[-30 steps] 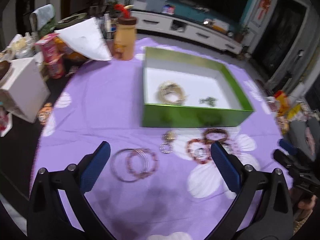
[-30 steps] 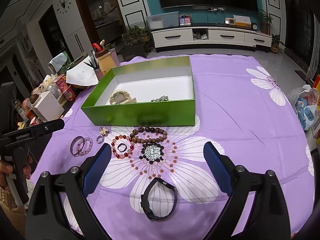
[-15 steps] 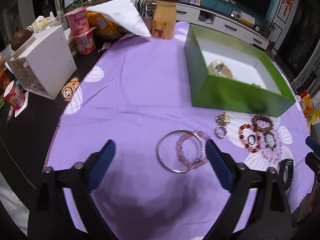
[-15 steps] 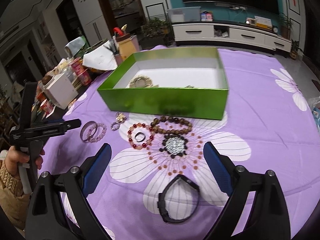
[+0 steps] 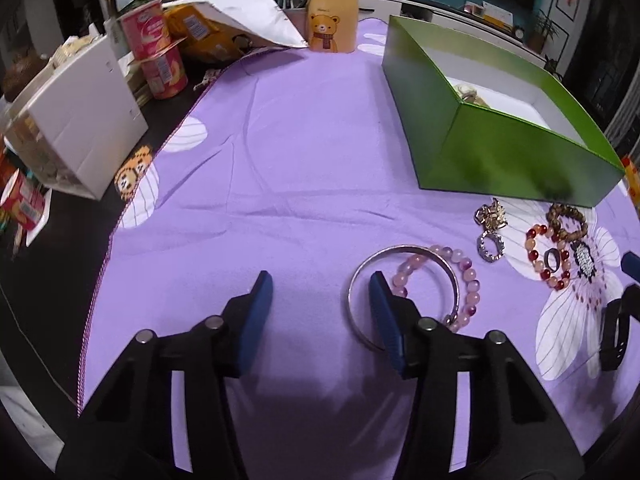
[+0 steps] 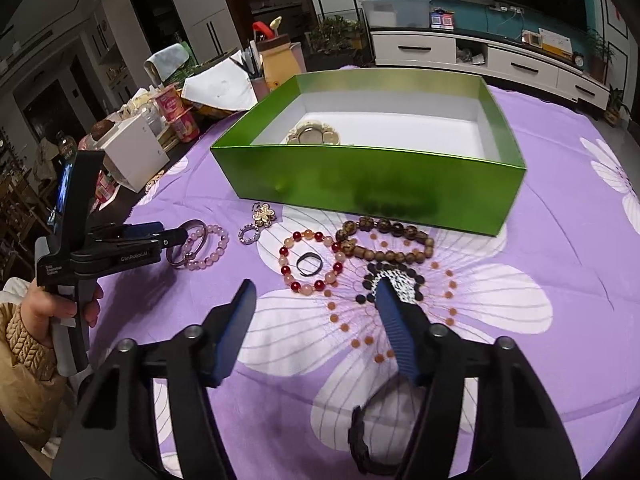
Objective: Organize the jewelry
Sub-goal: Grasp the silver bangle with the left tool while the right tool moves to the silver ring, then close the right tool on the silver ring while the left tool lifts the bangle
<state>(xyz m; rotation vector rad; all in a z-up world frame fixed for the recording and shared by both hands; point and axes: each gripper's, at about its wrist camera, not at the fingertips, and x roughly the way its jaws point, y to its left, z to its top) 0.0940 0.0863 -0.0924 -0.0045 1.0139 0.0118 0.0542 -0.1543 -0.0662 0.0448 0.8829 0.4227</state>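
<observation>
1. Left gripper (image 5: 316,280) is half open and has just been closing, nothing pinched yet; its right finger sits inside the silver bangle (image 5: 402,292).
2. The pink bead bracelet (image 5: 460,276) overlaps the bangle, so it might snag and drag along.
3. Right gripper (image 6: 316,288), jaws also closing and empty, is above the black band (image 6: 372,444); it could slide away.
4. The green box (image 6: 372,184) is ahead.

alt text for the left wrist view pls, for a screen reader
The left gripper, its jaws just closing but not yet gripping, is low over a purple flowered cloth, its right finger inside a silver bangle overlapped by a pink bead bracelet. More bracelets and rings lie to the right, before an open green box.
</observation>
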